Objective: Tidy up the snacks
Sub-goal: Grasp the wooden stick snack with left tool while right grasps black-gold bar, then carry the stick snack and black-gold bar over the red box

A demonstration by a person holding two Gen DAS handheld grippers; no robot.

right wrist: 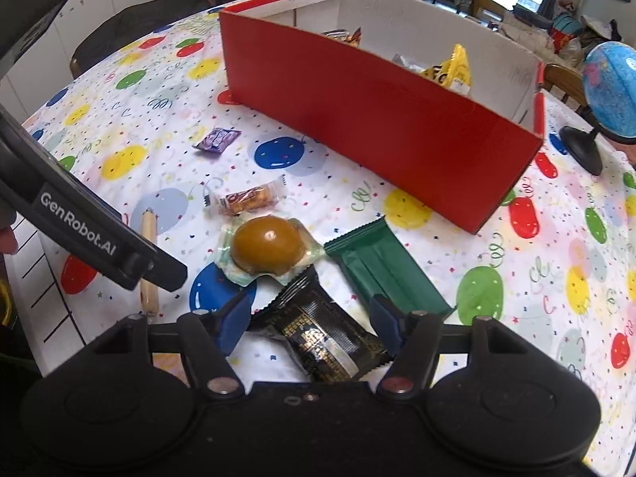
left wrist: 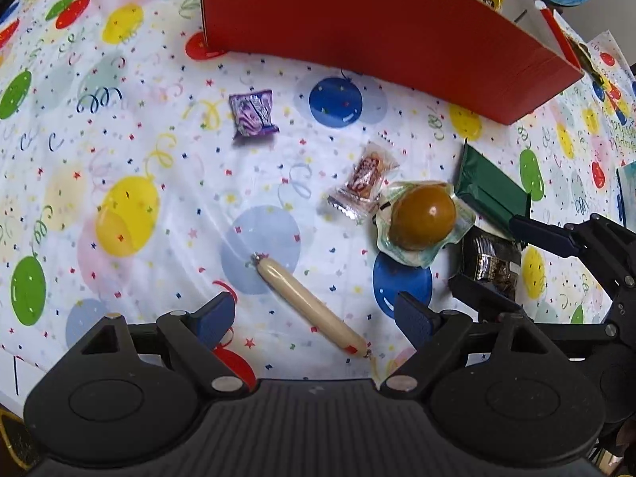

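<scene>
A red box point(right wrist: 377, 127) stands at the back of the balloon-print table and holds several snacks point(right wrist: 449, 67). My left gripper point(left wrist: 316, 318) is open, low over a beige sausage stick point(left wrist: 310, 306) that lies between its fingers. My right gripper point(right wrist: 314, 324) is open around a black snack packet point(right wrist: 322, 338) on the table; it also shows in the left wrist view point(left wrist: 516, 262). A wrapped brown bun point(right wrist: 266, 246), a green bar point(right wrist: 381, 266), a clear-wrapped biscuit point(right wrist: 246, 198) and a purple packet point(right wrist: 216, 139) lie loose in front of the box.
A blue globe on a black stand point(right wrist: 608, 95) sits at the right by the box's end. The table's near-left edge point(right wrist: 35, 270) is close to the sausage. A dark chair point(right wrist: 131, 28) stands behind the table.
</scene>
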